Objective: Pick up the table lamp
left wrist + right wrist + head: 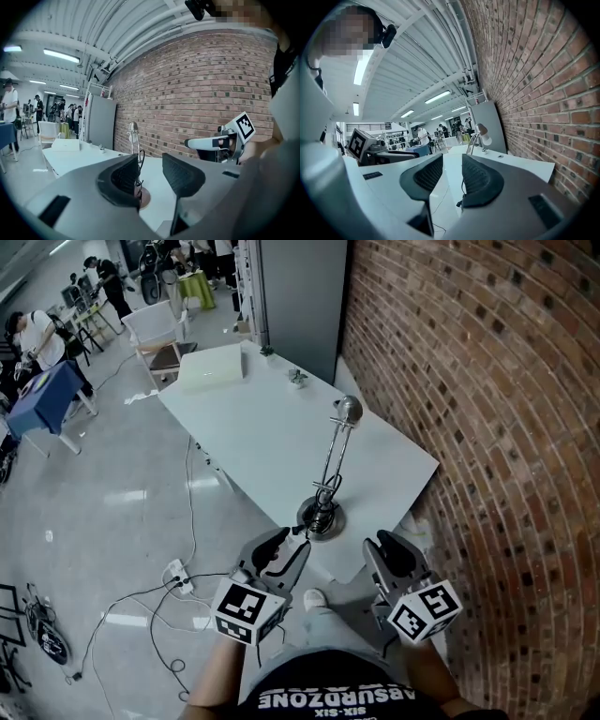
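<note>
The table lamp [321,518] is parked at the near end of the white bench [253,427], close to the brick wall [487,381]. From the head view, its round base is seen just ahead of the left gripper [289,542], slightly to that gripper's right, with the right gripper [386,545] a bit further off on the other side. Neither is touching it.

In the left gripper view, the left gripper's [151,173] jaws are held partly apart with nothing clamped; the lamp [134,140] is partly hidden behind the left jaw, its base peeking out low in the gap. In the right gripper view, the right gripper's [452,176] jaws are likewise partly apart and empty, and the lamp [480,133] is seen further off, above the right jaw.

As for looks: a round, dark metallic base, a thin jointed arm of shiny parallel rods with springs near the bottom, and a small rounded silver head at the top, leaning away towards the bench's far end.
</note>
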Action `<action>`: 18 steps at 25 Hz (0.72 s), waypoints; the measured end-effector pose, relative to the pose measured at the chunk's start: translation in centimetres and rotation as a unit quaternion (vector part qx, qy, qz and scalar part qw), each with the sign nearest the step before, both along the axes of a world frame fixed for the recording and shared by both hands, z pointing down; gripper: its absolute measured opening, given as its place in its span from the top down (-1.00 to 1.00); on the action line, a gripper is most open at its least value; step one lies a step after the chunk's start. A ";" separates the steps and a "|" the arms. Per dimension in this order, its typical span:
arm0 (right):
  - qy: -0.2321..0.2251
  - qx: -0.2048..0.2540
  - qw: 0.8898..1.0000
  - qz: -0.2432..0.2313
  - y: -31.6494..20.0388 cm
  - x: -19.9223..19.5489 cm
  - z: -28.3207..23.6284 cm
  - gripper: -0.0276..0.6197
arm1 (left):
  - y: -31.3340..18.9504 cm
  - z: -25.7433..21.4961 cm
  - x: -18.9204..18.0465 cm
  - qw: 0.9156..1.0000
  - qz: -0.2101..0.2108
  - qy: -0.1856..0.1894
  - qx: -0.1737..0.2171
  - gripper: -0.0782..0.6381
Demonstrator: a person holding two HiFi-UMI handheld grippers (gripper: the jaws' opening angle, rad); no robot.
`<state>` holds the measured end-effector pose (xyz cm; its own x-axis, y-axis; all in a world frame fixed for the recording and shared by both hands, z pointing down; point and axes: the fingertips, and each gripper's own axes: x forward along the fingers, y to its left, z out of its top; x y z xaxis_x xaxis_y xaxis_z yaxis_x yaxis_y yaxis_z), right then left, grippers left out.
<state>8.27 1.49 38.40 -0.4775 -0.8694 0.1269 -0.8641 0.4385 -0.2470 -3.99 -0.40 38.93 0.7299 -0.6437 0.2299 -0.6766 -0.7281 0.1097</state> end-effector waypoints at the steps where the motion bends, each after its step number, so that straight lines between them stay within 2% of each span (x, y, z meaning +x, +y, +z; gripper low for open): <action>1: -0.003 0.000 1.000 -0.003 -0.5 0.1 -0.1 0.58 | -0.4 0.1 0.1 1.000 0.001 -0.004 0.001 0.36; 9: -0.023 -0.003 1.000 -0.019 -4.7 1.0 -0.5 0.35 | -3.7 2.2 2.0 0.999 0.013 -0.028 -0.021 0.14; 18: -0.036 -0.015 0.999 -0.031 -9.5 2.0 -0.1 0.24 | -7.2 4.7 3.2 0.998 0.003 -0.037 -0.048 0.11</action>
